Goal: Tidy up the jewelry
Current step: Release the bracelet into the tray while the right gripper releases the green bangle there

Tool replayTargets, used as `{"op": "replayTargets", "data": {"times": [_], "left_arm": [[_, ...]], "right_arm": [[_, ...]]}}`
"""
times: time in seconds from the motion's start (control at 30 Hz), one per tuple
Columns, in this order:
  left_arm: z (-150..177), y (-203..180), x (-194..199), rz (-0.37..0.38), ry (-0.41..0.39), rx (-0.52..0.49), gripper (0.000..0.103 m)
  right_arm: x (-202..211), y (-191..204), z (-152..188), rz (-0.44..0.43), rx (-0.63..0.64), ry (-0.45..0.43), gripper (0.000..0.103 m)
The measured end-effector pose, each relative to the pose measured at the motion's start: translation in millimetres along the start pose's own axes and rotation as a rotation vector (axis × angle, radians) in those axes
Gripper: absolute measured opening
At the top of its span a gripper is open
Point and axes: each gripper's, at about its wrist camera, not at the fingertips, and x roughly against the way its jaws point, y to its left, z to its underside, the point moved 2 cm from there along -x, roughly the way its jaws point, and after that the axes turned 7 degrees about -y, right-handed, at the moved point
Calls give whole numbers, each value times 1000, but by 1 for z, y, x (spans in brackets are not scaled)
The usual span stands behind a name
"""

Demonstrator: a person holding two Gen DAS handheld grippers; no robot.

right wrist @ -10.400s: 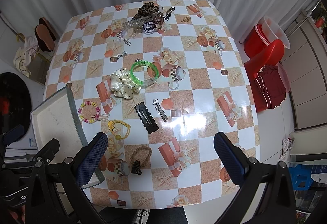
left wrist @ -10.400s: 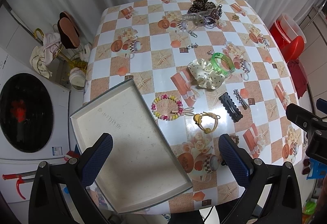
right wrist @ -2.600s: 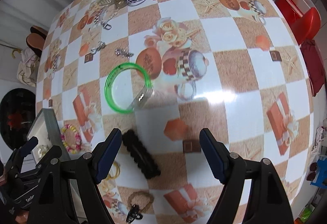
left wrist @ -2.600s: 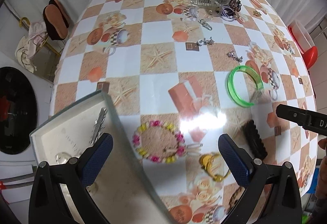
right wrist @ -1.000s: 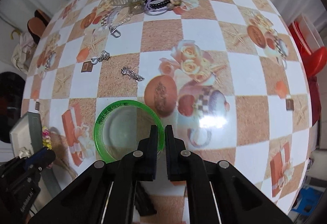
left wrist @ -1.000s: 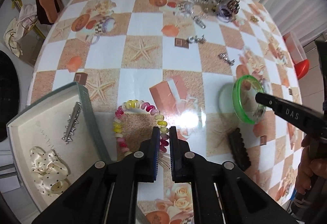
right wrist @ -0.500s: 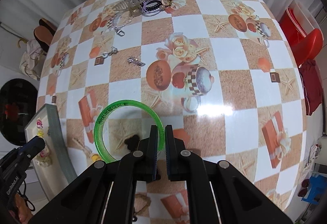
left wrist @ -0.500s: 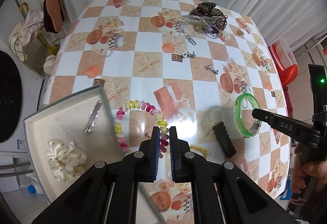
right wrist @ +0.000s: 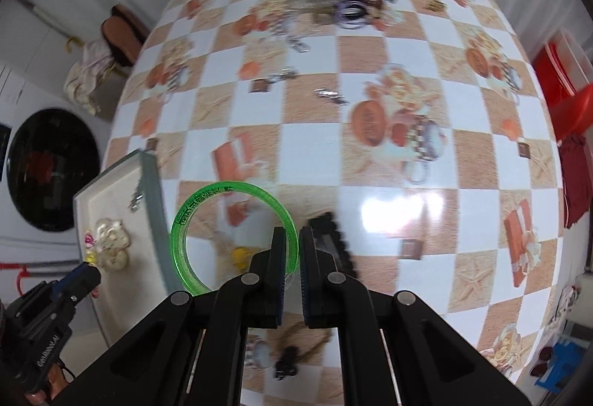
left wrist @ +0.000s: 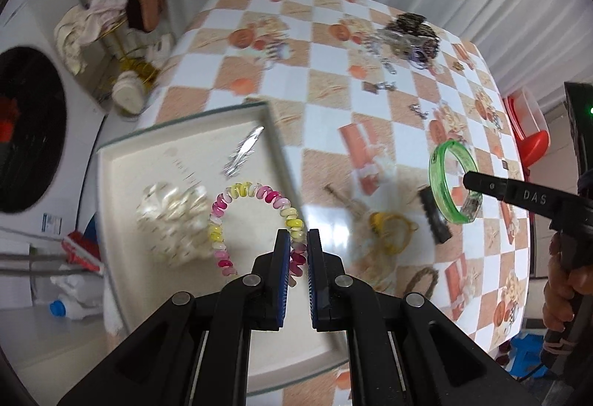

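My left gripper [left wrist: 298, 244] is shut on a pink, yellow and white beaded bracelet [left wrist: 252, 213], which hangs over the white tray [left wrist: 122, 161]. Inside the tray lie a cream scrunchie [left wrist: 170, 217] and a silver hair clip [left wrist: 242, 150]. My right gripper [right wrist: 292, 243] is shut on the rim of a green bangle [right wrist: 192, 217], lifted above the table just right of the tray [right wrist: 152, 191]. From the left wrist view the bangle [left wrist: 441, 180] dangles from the right gripper's tip.
On the checked tablecloth [right wrist: 370, 72] lie a black hair clip [left wrist: 433, 217], a yellow hair tie [left wrist: 389, 228], a brown braided loop [left wrist: 422, 280] and a pile of accessories [left wrist: 411, 35] at the far edge. A washing machine [left wrist: 26, 131] stands left; red tubs [right wrist: 567, 91] right.
Both grippers have risen and moved left. The beaded bracelet now hangs over the tray instead of beside it. The green bangle has travelled toward the tray's right wall.
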Motion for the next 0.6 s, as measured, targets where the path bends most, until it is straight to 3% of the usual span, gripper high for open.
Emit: {"op": "replayTargets", "data": {"times": [0.37, 0.6], "left_arm": [[36, 68, 6, -62, 21, 135, 14], [51, 91, -9, -103, 33, 163, 14]], "right_arm": [[-19, 105, 7, -69, 185, 34, 7], [-45, 159, 9, -67, 290, 55, 7]]}}
